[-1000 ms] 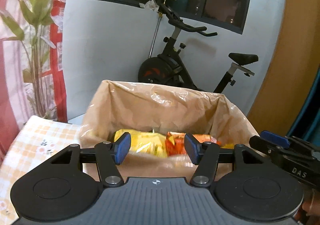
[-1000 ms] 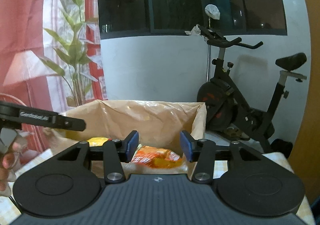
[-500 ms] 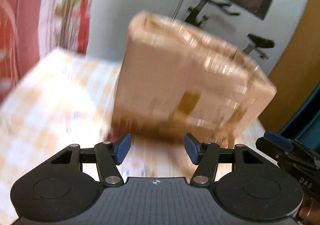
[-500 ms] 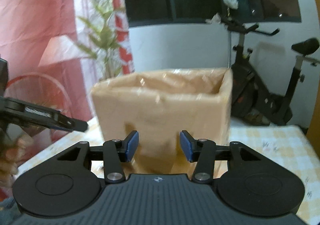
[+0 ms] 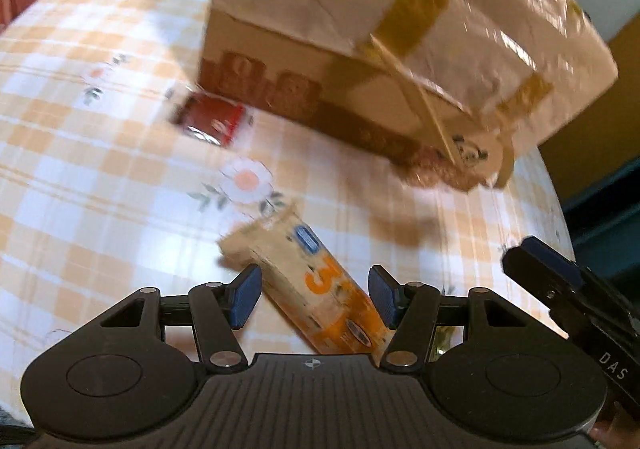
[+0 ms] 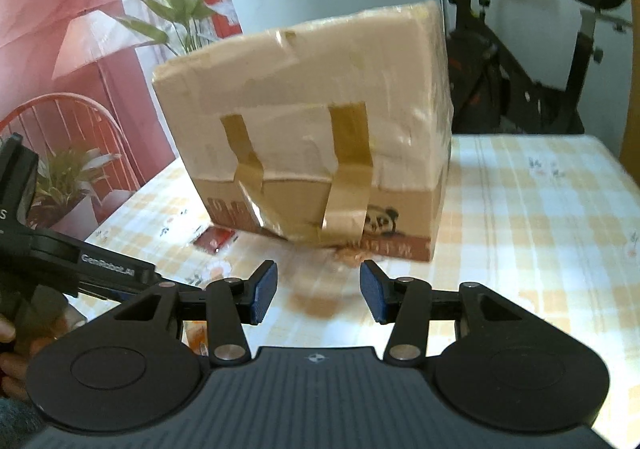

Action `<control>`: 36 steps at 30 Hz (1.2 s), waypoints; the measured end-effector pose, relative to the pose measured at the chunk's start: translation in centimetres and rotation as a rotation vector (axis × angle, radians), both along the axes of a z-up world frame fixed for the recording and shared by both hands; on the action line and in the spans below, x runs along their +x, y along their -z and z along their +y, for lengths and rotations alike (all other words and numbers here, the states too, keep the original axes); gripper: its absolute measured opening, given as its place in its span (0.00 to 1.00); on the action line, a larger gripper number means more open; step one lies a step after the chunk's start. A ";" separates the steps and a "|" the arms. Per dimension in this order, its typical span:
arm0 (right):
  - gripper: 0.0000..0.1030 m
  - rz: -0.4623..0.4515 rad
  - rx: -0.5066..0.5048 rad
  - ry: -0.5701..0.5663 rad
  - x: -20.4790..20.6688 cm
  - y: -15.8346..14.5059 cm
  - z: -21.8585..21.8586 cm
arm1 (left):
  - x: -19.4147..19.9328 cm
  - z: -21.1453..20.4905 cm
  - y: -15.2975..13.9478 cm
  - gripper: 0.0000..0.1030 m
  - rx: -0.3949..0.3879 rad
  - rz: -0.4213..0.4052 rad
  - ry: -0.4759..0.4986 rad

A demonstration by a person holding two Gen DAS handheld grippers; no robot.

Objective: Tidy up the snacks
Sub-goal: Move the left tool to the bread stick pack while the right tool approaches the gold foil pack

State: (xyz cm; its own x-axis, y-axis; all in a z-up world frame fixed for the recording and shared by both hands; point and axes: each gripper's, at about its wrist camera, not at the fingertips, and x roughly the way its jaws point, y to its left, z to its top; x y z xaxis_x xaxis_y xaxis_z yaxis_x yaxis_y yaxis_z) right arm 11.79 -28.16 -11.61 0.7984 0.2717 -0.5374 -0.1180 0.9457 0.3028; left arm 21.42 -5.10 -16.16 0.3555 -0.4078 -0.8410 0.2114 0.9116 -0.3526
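Two grippers over a checked, flower-print tablecloth (image 5: 100, 153), w/ one big cardboard box (image 5: 360, 29) standing on it. Left to right in the left wrist view: at 10 o'clock from frame centre, a small red packet (image 5: 210, 120) lies flat on the cloth, just beside the box's near-left bottom corner. Box fills 12 to 2 o'clock, taped w/ brown strips, red print along its base; blurred, so no telling what the print reads. Below centre, at 6 o'clock, a long beige-and-orange snack pack (image 5: 316, 289) lies on the cloth, slanting from upper left to lower right. Left gripper (image 5: 316, 297) hangs right over it: blue pads roughly a third apart, pack's lower half sits in the gap, neither pad pressing on it as far as one can see. No grip. At 4 o'clock, the other tool's black finger pokes in from the edge.

Right wrist view, left to right: at 9 o'clock the left tool's black arm comes in, a hand (image 6: 8, 345) behind it at the edge. Red packet (image 6: 216, 240) at 10 o'clock of the pads, by the box's left bottom corner. Box (image 6: 312, 97) dead ahead at 12, a panda printed low on its right. Right gripper (image 6: 318, 291) part open, same modest gap, nothing in it, only bare cloth beyond. Far right, 1 to 2 o'clock, an exercise bike (image 6: 520, 61) behind the table.
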 end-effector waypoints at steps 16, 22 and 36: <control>0.48 0.183 0.006 -0.061 0.7 2.4 0.7 | 3.2 -1.5 1.0 0.58 0.118 -0.060 0.059; 0.48 0.276 -0.021 -0.131 0.6 4.1 2.1 | 2.2 0.1 0.8 0.58 0.074 -0.056 0.020; 0.26 0.263 -0.150 -0.169 0.4 5.6 3.3 | -0.4 -1.3 0.8 0.65 0.041 -0.040 0.116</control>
State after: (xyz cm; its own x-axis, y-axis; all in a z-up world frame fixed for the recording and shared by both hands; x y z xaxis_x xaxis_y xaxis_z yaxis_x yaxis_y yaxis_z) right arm 12.15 -24.90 -17.21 0.5779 0.2902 -0.7628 -0.2130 0.9559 0.2024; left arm 21.00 -6.36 -17.00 0.3420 -0.4136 -0.8438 0.3294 0.8937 -0.3046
